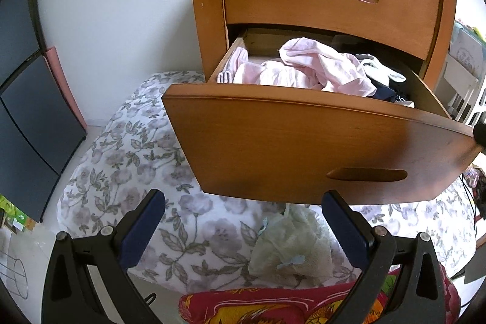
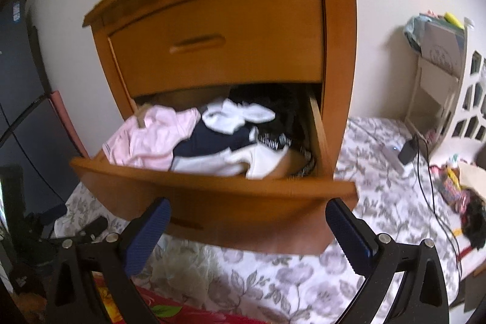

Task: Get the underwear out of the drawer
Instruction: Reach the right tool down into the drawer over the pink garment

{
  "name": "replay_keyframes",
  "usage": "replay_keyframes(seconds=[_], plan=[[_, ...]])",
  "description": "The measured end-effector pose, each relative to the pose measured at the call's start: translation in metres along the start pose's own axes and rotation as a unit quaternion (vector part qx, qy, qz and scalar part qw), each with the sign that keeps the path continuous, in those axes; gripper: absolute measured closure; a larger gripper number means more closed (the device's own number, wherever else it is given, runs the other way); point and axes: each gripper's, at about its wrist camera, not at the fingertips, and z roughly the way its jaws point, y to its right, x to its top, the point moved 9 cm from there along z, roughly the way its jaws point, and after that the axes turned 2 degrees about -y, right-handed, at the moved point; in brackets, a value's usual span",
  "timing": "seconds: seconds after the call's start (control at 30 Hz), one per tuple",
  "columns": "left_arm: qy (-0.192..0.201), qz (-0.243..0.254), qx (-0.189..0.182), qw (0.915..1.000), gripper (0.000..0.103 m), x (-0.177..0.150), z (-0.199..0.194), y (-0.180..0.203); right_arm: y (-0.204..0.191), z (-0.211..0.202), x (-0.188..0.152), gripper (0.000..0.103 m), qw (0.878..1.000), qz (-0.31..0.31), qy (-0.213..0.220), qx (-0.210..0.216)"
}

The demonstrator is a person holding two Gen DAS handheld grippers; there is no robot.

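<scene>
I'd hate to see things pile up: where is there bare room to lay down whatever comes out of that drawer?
The floral bedspread left of the open drawer lies bare. A pale mesh bundle sits beneath the drawer front, and cables clutter the right side. The drawer is crowded with pink clothes.

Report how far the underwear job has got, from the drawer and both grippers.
Done: the lower drawer is pulled open, with pink clothes and dark and white garments heaped inside. A pale garment already lies on the floral bedding below.
In hand: nothing. The left gripper and right gripper are open, jaws apart and empty.
Left: reach in, grasp, lift out.
</scene>
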Motion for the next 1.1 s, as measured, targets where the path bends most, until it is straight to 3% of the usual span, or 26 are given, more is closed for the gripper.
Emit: replay_keyframes(seconds=[0.4, 0.87, 1.1], plan=[[-0.015, 0.009, -0.005, 0.9998, 0.001, -0.002, 0.006, 0.003, -0.004, -0.006, 0.050, 0.000, 1.000, -0.012, 0.015, 0.013], [-0.026, 0.000, -0.025, 0.9994, 0.001, -0.005, 0.009, 0.003, -0.049, 0.031, 0.071, 0.000, 0.995, -0.023, -0.068, 0.074], [-0.024, -0.007, -0.035, 0.9991, 0.001, -0.004, 0.009, 0.001, -0.063, 0.045, 0.087, 0.000, 0.993, -0.032, -0.095, 0.059]])
